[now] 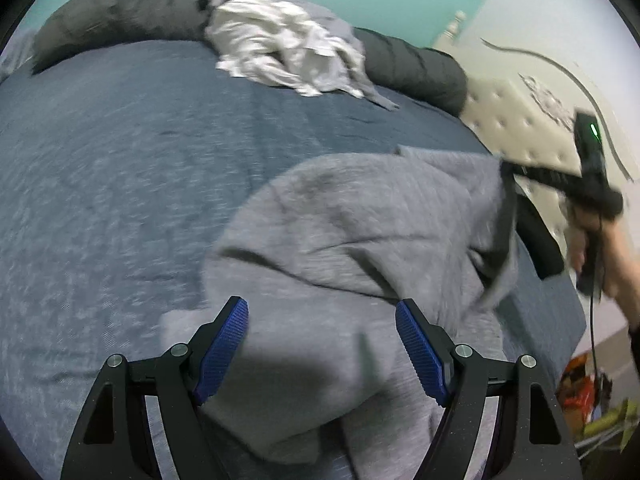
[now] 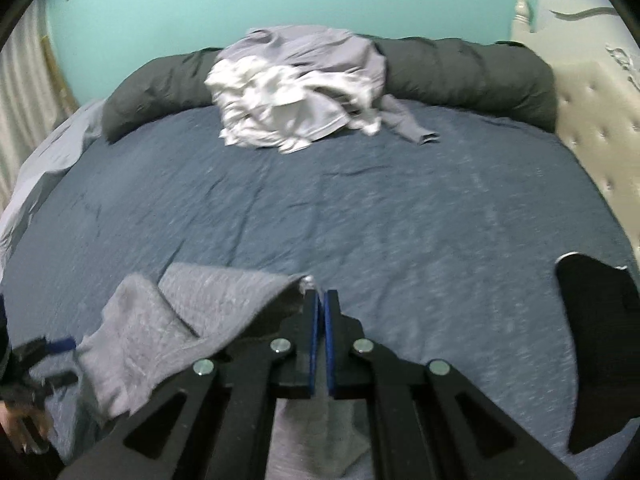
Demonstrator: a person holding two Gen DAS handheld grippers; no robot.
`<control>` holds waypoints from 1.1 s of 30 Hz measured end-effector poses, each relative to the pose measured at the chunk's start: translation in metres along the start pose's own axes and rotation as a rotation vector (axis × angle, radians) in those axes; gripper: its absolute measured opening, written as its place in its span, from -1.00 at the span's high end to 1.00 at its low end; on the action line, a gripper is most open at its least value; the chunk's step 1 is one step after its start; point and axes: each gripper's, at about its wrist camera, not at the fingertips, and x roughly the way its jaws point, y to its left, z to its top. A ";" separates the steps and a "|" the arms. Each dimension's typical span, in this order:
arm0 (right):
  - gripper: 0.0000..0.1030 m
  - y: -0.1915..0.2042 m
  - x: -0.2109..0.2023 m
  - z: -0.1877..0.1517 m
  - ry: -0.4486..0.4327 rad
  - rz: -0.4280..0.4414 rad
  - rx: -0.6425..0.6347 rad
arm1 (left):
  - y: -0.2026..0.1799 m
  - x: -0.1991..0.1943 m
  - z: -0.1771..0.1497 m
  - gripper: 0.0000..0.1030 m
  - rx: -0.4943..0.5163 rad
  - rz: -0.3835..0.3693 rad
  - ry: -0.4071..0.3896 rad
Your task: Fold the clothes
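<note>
A grey knit garment (image 1: 360, 220) lies crumpled on the blue bedspread (image 1: 120, 160) close in front of me. My left gripper (image 1: 322, 302) hovers over its near part, open, with the blue pads (image 1: 224, 344) wide apart and nothing between them. My right gripper (image 2: 320, 294) is shut on an edge of the grey garment (image 2: 160, 320) and holds that edge lifted off the bed. In the left wrist view the right gripper (image 1: 510, 172) meets the garment's far right corner, with a hand (image 1: 616, 264) behind it. The left gripper (image 2: 52, 348) shows blurred at the left edge of the right wrist view.
A heap of white and pale grey clothes (image 2: 296, 92) lies at the far side against a long dark bolster (image 2: 460, 68). A black item (image 2: 600, 340) rests at the bed's right edge. A cream tufted headboard (image 2: 592, 120) stands on the right. Wide blue bedspread (image 2: 360, 208) lies between.
</note>
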 end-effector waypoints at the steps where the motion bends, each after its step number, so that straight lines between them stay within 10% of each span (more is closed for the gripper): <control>1: 0.95 -0.005 0.000 0.003 0.000 -0.008 0.008 | -0.006 0.005 0.001 -0.55 0.016 -0.004 0.010; 24: 0.92 -0.028 0.034 -0.045 0.097 0.087 0.066 | -0.029 0.100 0.040 -0.69 0.178 0.110 0.141; 33: 0.52 -0.038 0.006 -0.061 -0.005 0.141 0.134 | -0.023 0.102 0.038 0.59 0.192 0.088 0.144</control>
